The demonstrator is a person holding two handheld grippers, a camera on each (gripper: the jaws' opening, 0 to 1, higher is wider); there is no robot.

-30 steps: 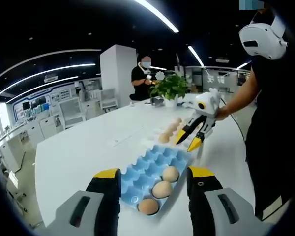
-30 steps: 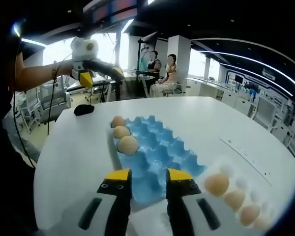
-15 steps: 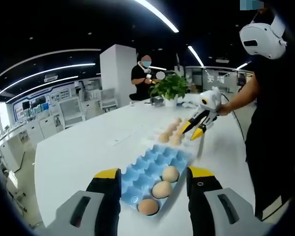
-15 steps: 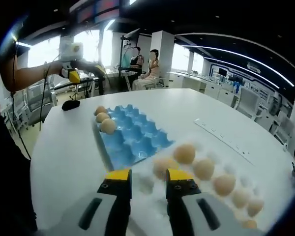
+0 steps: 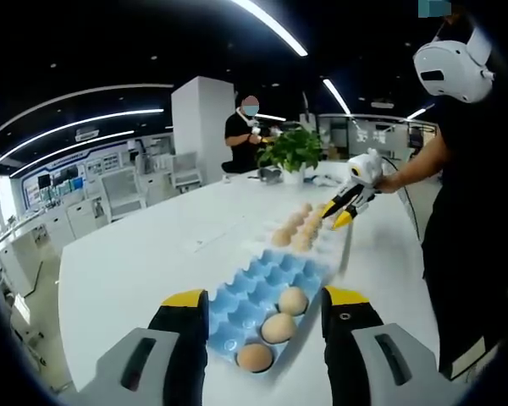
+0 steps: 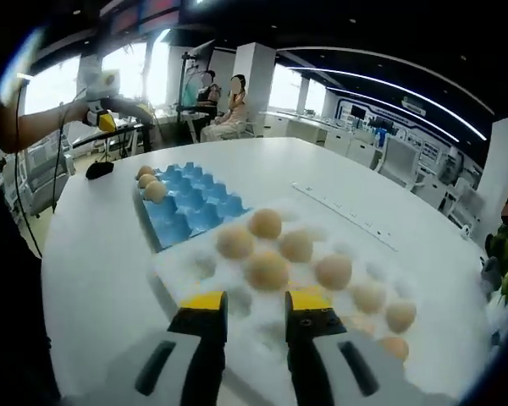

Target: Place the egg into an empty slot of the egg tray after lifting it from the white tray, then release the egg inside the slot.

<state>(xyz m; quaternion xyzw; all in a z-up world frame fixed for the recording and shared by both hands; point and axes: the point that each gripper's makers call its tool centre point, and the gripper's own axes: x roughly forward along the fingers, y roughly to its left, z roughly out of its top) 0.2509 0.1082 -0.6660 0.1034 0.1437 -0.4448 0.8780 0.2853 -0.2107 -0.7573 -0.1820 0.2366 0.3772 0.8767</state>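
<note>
Right gripper (image 6: 246, 306), jaws apart and empty, hovers over white tray (image 6: 186, 262); nearest egg (image 6: 267, 271) lies just ahead. Left gripper (image 5: 262, 306) open, farther off.

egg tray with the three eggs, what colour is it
Blue; the egg tray shows best in the left gripper view.

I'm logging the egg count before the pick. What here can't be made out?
- White tray, right gripper view: blurred; its near slots sit behind the right tool.
- Blue egg tray, left gripper view: near corners hidden by the left tool.
- White tray's eggs, left gripper view: too small to count.
</note>
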